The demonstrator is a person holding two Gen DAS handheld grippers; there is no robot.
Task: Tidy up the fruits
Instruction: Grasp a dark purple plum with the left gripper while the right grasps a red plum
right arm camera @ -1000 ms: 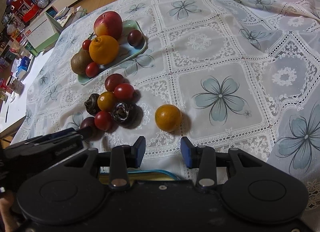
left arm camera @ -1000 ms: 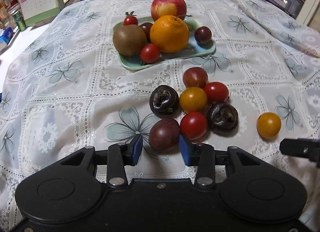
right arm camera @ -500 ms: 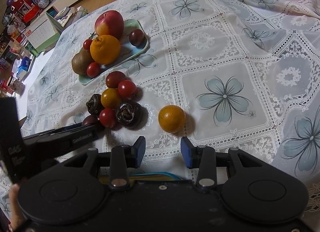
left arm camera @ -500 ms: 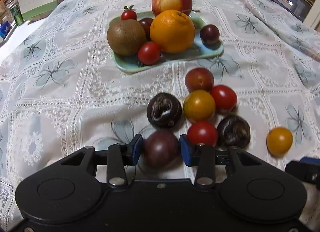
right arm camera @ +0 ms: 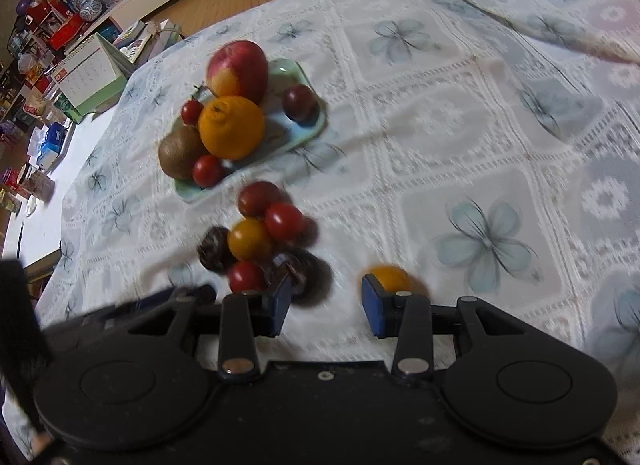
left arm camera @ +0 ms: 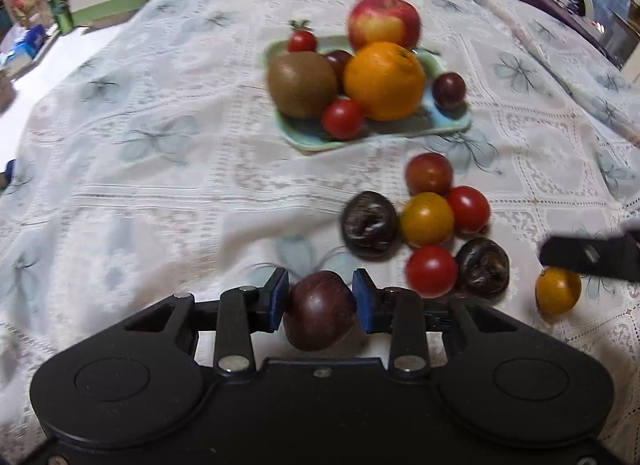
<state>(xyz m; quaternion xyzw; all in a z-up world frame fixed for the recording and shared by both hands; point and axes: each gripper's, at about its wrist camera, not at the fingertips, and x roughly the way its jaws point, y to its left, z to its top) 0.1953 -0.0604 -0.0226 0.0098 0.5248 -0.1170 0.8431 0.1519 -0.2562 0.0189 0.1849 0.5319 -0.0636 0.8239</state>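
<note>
1. The left tongs (left arm camera: 320, 303) are closing, with the dark purple round plum (left arm camera: 320, 311) between the blue pads (left arm camera: 277, 301); both pads appear to touch its sides, so the grip looks just made.
2. The plum sits low in the left wrist view, at 6 o'clock from the pale green rectangular ceramic plate (left arm camera: 452, 129), which lies near 12 o'clock on the white lace cloth with blue flowers (left arm camera: 160, 193) covering the tabletop.
3. The plate already carries a red-yellow apple (left arm camera: 383, 21), a large orange (left arm camera: 384, 81), a brown kiwi (left arm camera: 302, 85), small red tomatoes and a dark plum; free room seems to remain near its right-hand corner.
4. To do this step well, I would squeeze only enough to hold: the fruit is smooth and round and could slip or bruise.
5. Lift straight up before carrying, since the loose cluster of small fruits (left arm camera: 428, 219) lies just beside it at 1 o'clock and could roll if nudged.
6. The right tongs (right arm camera: 325, 307) stand partly apart and hold nothing; the small orange-yellow round tomato (right arm camera: 390, 277) lies just behind the right pad, outside the gap.
7. The right tongs would need to shift right to centre on it.
</note>
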